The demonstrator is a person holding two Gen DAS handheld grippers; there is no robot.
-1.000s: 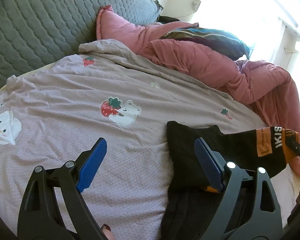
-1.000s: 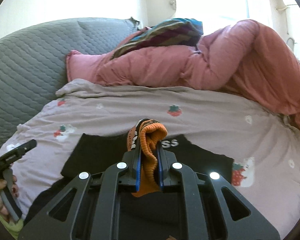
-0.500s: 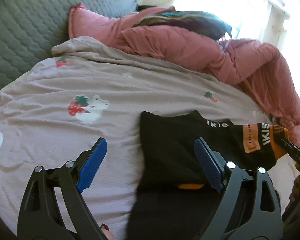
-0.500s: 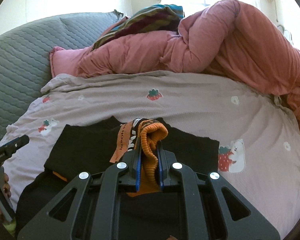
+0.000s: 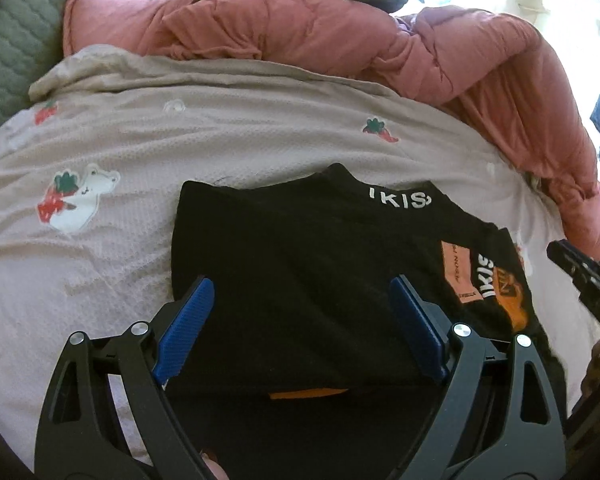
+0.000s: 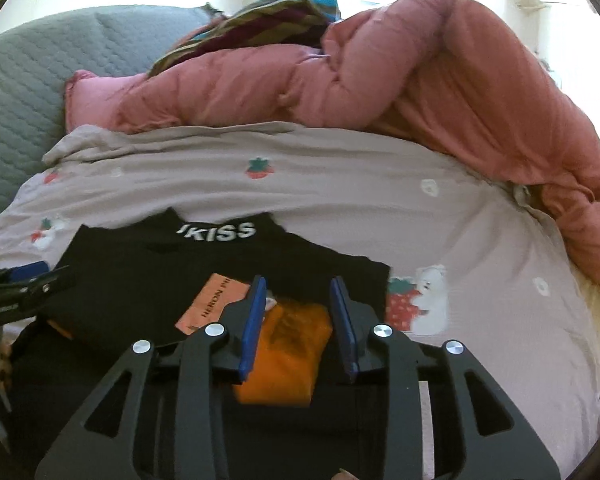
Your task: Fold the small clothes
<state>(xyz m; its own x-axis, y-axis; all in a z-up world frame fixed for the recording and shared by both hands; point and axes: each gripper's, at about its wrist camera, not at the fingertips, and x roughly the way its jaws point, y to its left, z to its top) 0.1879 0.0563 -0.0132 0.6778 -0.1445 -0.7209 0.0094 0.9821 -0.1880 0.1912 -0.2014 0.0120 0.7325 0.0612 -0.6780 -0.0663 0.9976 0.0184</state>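
A small black garment (image 5: pixel 300 264) with white "KISS" lettering and an orange cuff (image 5: pixel 512 304) lies partly folded on the mauve bed sheet (image 5: pixel 180 144). My left gripper (image 5: pixel 300 316) is open, its blue pads spread wide just above the garment's near part. In the right wrist view the garment (image 6: pixel 148 272) lies flat with a sleeve laid across it. My right gripper (image 6: pixel 298 312) is open, and the orange cuff (image 6: pixel 292 344) lies loose between its pads. The right gripper's tip (image 5: pixel 580 276) shows at the left wrist view's right edge.
A rumpled pink duvet (image 6: pixel 380 80) is piled along the back and right of the bed. A striped cushion (image 6: pixel 260 20) lies on it. A grey quilted headboard (image 6: pixel 60 64) stands at the left. The sheet carries strawberry and bear prints (image 5: pixel 76 200).
My right gripper has opened and let go of the orange cuff, and the sleeve now lies folded across the garment. My left gripper has moved right, over the garment.
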